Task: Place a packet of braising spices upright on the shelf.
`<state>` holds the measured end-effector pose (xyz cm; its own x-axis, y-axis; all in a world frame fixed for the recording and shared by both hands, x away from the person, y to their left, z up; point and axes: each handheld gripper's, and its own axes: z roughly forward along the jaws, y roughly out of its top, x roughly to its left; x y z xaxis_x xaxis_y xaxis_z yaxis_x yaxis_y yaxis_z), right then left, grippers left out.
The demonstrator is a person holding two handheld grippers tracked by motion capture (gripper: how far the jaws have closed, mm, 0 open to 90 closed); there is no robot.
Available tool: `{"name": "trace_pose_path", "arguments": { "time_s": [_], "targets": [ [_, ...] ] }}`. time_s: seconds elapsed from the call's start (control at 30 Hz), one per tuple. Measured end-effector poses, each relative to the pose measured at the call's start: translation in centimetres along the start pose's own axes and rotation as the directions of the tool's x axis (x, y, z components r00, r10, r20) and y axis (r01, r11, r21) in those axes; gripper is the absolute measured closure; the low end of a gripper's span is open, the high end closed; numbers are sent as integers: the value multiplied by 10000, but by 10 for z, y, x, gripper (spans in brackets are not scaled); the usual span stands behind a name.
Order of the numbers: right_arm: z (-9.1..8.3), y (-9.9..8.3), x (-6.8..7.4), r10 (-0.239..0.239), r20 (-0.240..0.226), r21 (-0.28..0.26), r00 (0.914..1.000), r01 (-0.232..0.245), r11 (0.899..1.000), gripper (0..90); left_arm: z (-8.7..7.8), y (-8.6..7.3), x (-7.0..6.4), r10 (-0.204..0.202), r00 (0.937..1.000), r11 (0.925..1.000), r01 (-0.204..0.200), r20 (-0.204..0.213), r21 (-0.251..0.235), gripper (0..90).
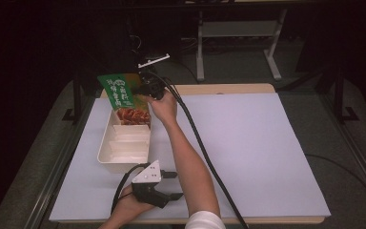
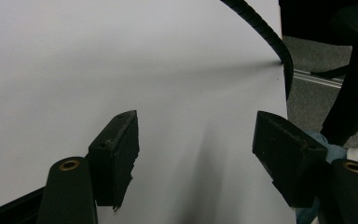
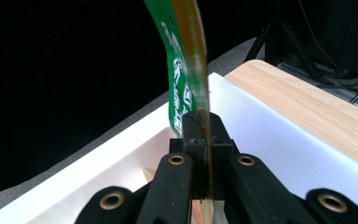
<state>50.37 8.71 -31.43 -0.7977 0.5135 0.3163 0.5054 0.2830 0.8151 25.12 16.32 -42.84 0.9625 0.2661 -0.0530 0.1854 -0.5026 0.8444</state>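
Observation:
A green snack packet with white lettering and a picture of red-brown food stands upright over the far end of a cream divided tray. My right gripper is shut on the packet's edge, reached in from the right. In the right gripper view the packet rises edge-on from between the closed jaws of the right gripper. My left gripper rests near the table's front edge, jaws wide apart. In the left gripper view the left gripper has only white table cover between its fingers.
A white cover lies over the wooden table, whose bare edge shows at the back. The right gripper's black cable trails across the table to the front edge. Dark floor and a metal stand lie beyond.

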Motion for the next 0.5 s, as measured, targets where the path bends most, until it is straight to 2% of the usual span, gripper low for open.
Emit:
{"name": "trace_pose_path", "arguments": {
  "time_s": [0.17, 0.3, 0.4, 0.5],
  "targets": [
    [-1, -3, -2, 14, -89, -67, 10000, -14, 10000, 896, 0, 0, 0, -7, 10000, 10000, 7, -9, -5, 307],
    [0, -3, 1, -276, 91, -35, 9996, 276, 9996, 895, 0, 0, 0, 15, 10000, 10000, -15, -21, 7, 305],
    [-1, -3, 1, -293, 140, 2, 9995, 293, 9996, 891, 1, 0, 0, 14, 10000, 10000, -14, -36, 18, 303],
    [-2, -2, 2, -395, 234, 49, 9989, 394, 9992, 838, 1, 0, 0, 35, 10000, 10000, -34, -51, 73, 298]
  ]
}}
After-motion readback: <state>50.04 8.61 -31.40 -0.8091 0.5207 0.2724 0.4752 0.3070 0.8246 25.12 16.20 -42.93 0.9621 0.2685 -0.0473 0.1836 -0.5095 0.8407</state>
